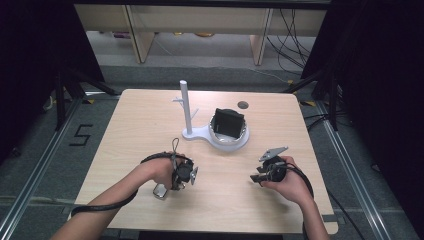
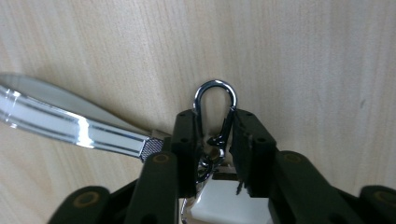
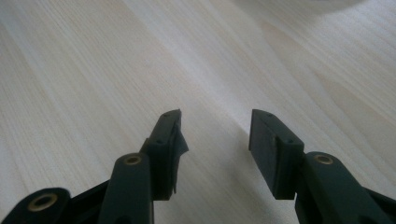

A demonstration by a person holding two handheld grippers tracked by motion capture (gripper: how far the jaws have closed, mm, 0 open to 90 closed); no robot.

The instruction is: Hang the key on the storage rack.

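Jaws of your left gripper (image 2: 215, 140) stand narrowed around a small metal snap hook (image 2: 215, 122), the kind with a spring gate; both pads sit against its sides, and its rounded loop pokes out past the tips over the wooden table (image 2: 303, 56). Below the hook, between the jaw arms, you can see a white block attached to it, and a shiny flat metal piece (image 2: 70, 126) lies on the table off to one side, its end just beside the jaw. From the high view, your left gripper (image 1: 182, 173) is low over the near part of the table (image 1: 150, 115), with that silvery piece peeking out beside your hand. Your right gripper (image 3: 215, 135) holds nothing: its jaws stand well apart with bare wood between them. In the high view it (image 1: 260, 177) rests near the table's right side, well apart from the left one. Farther back stands a white post stand (image 1: 186, 112) with a round base holding a black object (image 1: 229, 122).
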